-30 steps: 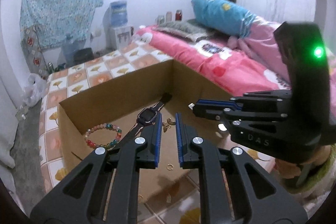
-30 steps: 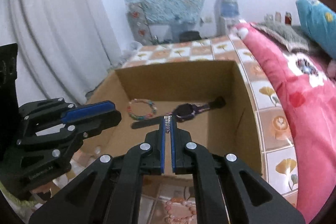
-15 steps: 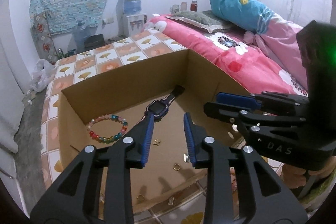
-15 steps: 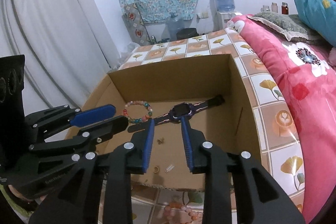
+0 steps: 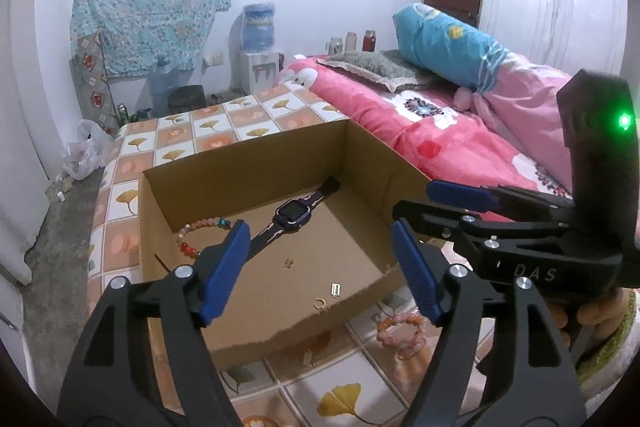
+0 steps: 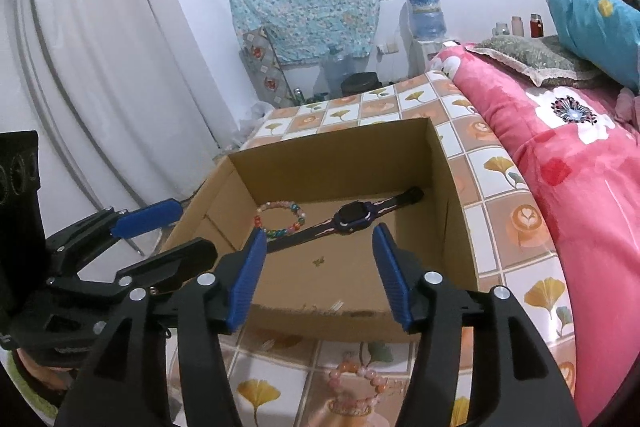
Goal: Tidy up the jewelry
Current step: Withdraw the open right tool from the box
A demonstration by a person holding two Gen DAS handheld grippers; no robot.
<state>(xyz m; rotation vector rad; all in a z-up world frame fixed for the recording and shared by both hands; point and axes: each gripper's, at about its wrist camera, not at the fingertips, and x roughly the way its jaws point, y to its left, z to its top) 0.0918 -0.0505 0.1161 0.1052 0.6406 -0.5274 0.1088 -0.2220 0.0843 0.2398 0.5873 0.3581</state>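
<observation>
**Insp. A:** Your left gripper [image 5: 320, 267] hung above the near edge of the cardboard box [image 5: 248, 163], fingers spread wide, nothing between them. Your right gripper [image 6: 320, 271] was the same: wide apart, empty, over the box's near wall.

**Insp. B:** Contents of the box?

**Insp. A:** Smartwatch [image 5: 291, 213] lay diagonal across the floor, strap end toward the far right corner. Multicolour bead bracelet [image 6: 280, 219] sat by the left wall, approx. touching the watch strap in the right wrist view. Three small pcs nearer you: a gold charm [image 5: 288, 262] mid-floor, a gold ring [image 5: 319, 303] and a small silver clip [image 5: 336, 289] close to the near wall.

**Insp. B:** Anything outside?

**Insp. A:** Yes. A pink bead bracelet [image 5: 400, 327] was on the tiled cloth [image 5: 340, 399] just in front of the box, with a second beaded pc. under or beside it; couldn't tell which.

**Insp. B:** Progress?

**Insp. A:** Judged mostly done: five items in, at least one left out. You'd need to drop a gripper to the pink bracelet next.
</observation>
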